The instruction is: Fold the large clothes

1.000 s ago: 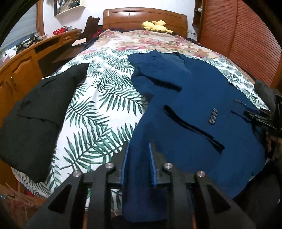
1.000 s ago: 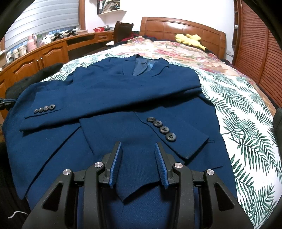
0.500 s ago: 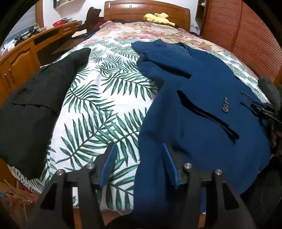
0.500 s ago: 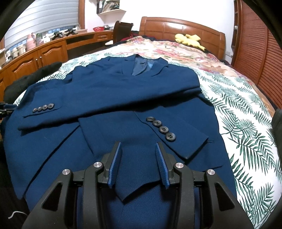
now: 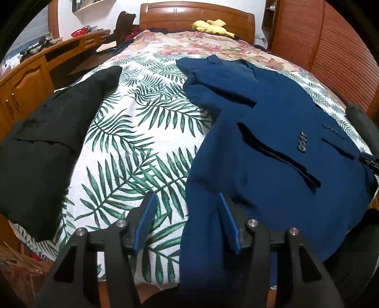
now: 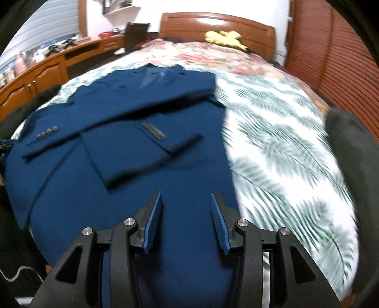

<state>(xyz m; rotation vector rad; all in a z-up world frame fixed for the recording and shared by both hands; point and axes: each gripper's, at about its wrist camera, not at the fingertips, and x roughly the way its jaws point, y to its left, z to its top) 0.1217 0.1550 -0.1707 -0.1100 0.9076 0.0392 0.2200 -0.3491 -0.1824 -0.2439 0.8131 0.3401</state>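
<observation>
A navy blue suit jacket (image 5: pixel 272 151) lies flat on the palm-leaf bedspread (image 5: pixel 142 132), both sleeves folded across its front; it also shows in the right wrist view (image 6: pixel 123 151). My left gripper (image 5: pixel 187 201) is open and empty, straddling the jacket's left hem edge near the bed's foot. My right gripper (image 6: pixel 186 199) is open and empty above the jacket's lower right hem. The right wrist view is motion-blurred.
A black garment (image 5: pixel 47 142) lies on the bed's left side. A dark garment (image 6: pixel 343 147) sits at the right edge. A yellow plush toy (image 5: pixel 212 24) rests by the wooden headboard (image 5: pixel 196 11). Wooden cabinets (image 5: pixel 26 80) run along the left; a slatted wardrobe (image 5: pixel 331 47) stands on the right.
My left gripper opened and let go of the jacket's hem, then pulled back a little. My right gripper stayed open and moved back and right; its view has blurred.
</observation>
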